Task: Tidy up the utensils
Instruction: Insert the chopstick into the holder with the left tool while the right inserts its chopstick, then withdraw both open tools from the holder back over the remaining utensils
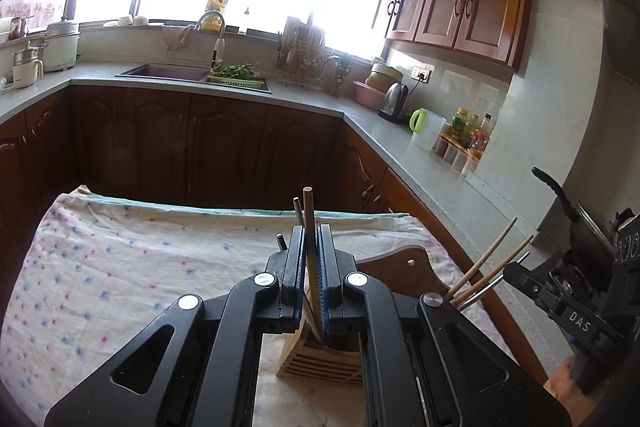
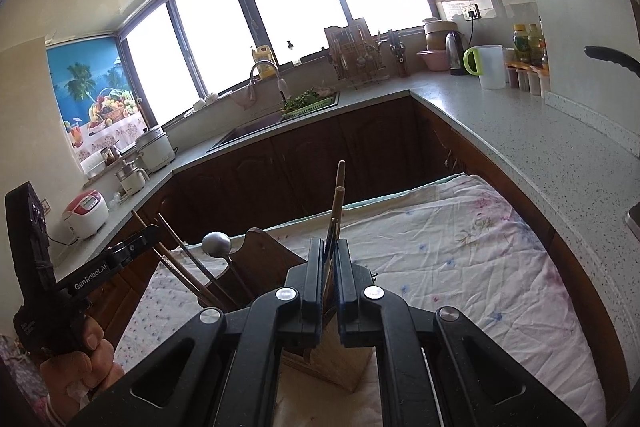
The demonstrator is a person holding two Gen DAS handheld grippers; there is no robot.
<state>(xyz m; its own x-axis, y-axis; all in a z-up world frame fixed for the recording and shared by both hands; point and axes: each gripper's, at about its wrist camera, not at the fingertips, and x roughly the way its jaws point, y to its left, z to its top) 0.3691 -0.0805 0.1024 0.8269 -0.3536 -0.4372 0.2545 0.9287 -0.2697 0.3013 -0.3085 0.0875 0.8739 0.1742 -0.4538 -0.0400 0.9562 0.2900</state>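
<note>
My left gripper (image 1: 311,241) is shut on a wooden chopstick (image 1: 309,215) and a thin metal one beside it; their lower ends reach into a wooden utensil holder (image 1: 320,359) on the cloth below. My right gripper (image 2: 330,247) is shut on a pair of wooden chopsticks (image 2: 339,195), held upright over the same wooden holder (image 2: 340,359). In the left wrist view the right gripper (image 1: 516,273) shows at the right, with chopsticks (image 1: 484,263) beside it. In the right wrist view the left gripper (image 2: 144,237) shows at the left, with chopsticks (image 2: 180,267) and a metal ladle (image 2: 216,243).
A flowered cloth (image 1: 140,267) covers the table. A dark wooden board (image 1: 404,267) stands behind the holder. A grey L-shaped counter (image 2: 520,131) carries a sink (image 1: 168,71), kettle, jug and bottles. Dark cabinets stand beyond the table's far edge.
</note>
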